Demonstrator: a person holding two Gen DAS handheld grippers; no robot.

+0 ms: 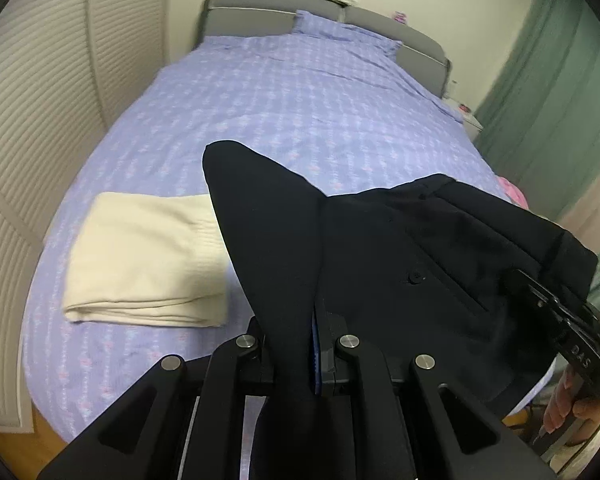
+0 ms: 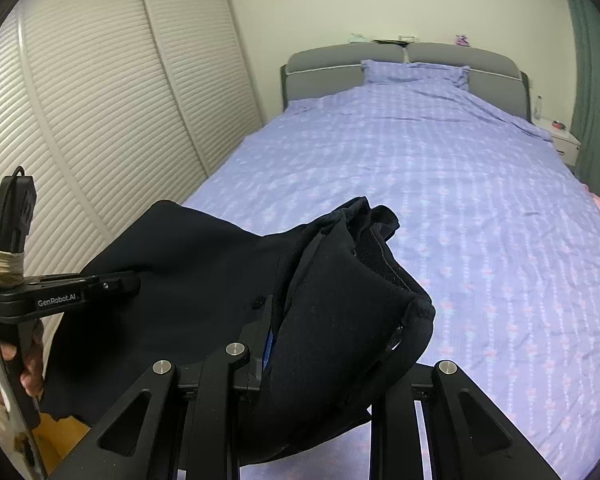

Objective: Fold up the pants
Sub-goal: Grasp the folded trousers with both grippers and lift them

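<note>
Both grippers hold the dark pants (image 1: 400, 248) up in the air over the near end of the bed (image 1: 300, 112), none of the cloth I can see resting on the purple cover. The left gripper (image 1: 296, 344) has its jaws closed on a bunched fold that rises between them in a peak. The right gripper (image 2: 332, 320) is clamped on the waistband end; the cloth wraps thickly over its right finger, so the bite looks deep but untidy. A cream folded garment (image 1: 148, 256) lies on the bed at the near left, just beside where the pants hang.

The step in hand looks to me like carrying the pants out to lay them flat. To do it well I would draw the two grippers apart until the cloth between them goes taut, so the waistband and the leg make one straight line, then lower both together, far edge first, onto the open cover right of the cream pile. The slack bundle over the right gripper may land crumpled unless it is shaken loose first.
</note>
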